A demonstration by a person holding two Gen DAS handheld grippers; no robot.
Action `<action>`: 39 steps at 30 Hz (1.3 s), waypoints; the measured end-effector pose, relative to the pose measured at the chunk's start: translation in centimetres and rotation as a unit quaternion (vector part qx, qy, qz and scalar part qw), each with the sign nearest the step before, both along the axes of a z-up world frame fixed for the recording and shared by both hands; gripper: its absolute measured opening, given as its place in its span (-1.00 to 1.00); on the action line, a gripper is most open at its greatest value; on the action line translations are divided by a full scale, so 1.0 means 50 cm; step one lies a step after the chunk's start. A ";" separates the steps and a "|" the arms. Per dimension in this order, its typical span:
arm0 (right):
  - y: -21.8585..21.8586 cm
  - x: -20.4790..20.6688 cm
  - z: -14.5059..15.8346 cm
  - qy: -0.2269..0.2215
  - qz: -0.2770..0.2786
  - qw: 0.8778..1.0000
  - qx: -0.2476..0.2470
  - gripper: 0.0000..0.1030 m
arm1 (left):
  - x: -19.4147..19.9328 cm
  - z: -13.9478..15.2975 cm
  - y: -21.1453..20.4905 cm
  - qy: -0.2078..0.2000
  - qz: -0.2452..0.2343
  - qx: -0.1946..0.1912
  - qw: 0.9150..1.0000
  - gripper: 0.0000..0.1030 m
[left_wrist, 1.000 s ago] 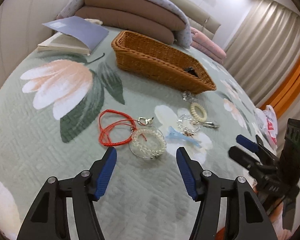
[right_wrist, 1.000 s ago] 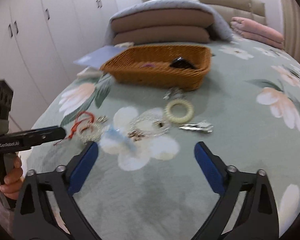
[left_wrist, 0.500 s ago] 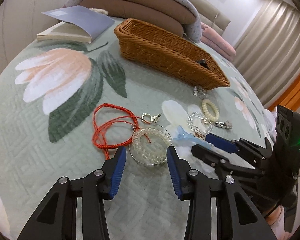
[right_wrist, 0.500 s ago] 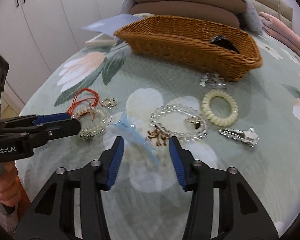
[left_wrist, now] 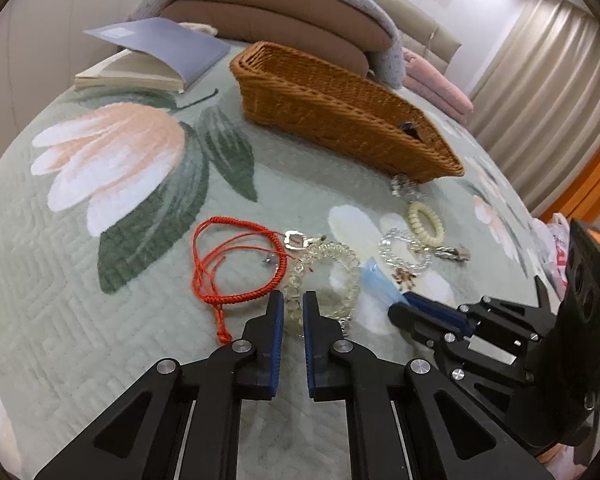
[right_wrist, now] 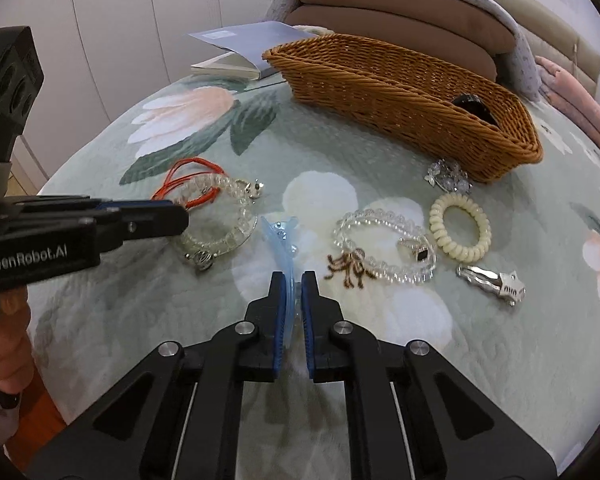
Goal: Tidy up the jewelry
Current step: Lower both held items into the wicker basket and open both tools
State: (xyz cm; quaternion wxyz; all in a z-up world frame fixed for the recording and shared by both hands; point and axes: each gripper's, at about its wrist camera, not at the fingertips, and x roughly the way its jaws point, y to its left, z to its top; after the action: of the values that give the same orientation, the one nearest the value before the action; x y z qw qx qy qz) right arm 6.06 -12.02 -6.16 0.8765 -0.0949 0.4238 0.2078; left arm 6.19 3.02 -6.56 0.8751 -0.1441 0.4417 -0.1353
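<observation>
- Step in hand, as I judge it: both grippers are taking a first hold on pieces lying on the quilt (left_wrist: pixel 100 320), before carrying them to the basket (right_wrist: pixel 400 92)
- Left gripper (left_wrist: pixel 293 304): blue pads drawn close with the near rim of the clear bead bracelet (left_wrist: pixel 324 276) between them; it looks pinched, though whether the pads bite fully I cannot tell
- Right gripper (right_wrist: pixel 294 284): pads pressed onto the tail of the blue clip (right_wrist: pixel 282 248), whose front end lies on the quilt ahead
- Untouched nearby: red cord (left_wrist: pixel 228 264) just beside the left gripper, a second bead bracelet (right_wrist: pixel 384 248), cream coil tie (right_wrist: pixel 460 228), silver clip (right_wrist: pixel 492 280) and a crystal brooch (right_wrist: pixel 448 176) against the basket wall
- The basket stands beyond the pieces, a dark item (right_wrist: pixel 472 106) already inside
- Next move likely calls for a straight lift without snagging the red cord, which overlaps the held bracelet, then a reach forward over the basket rim
- Readable writing: "GenRobot.AI" on the left gripper's body in the right wrist view
</observation>
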 end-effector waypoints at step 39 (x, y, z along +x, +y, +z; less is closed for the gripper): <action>-0.102 0.408 0.228 0.005 -0.119 0.989 0.084 -0.86 | 0.356 0.178 -0.036 -0.080 -0.021 0.009 0.997 -0.84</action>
State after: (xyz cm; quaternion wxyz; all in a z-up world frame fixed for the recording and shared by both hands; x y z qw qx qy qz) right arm 26.46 -17.12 5.23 0.8979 0.0311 0.4172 0.1368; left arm 24.01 1.24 2.35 0.9059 -0.1156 0.3744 -0.1608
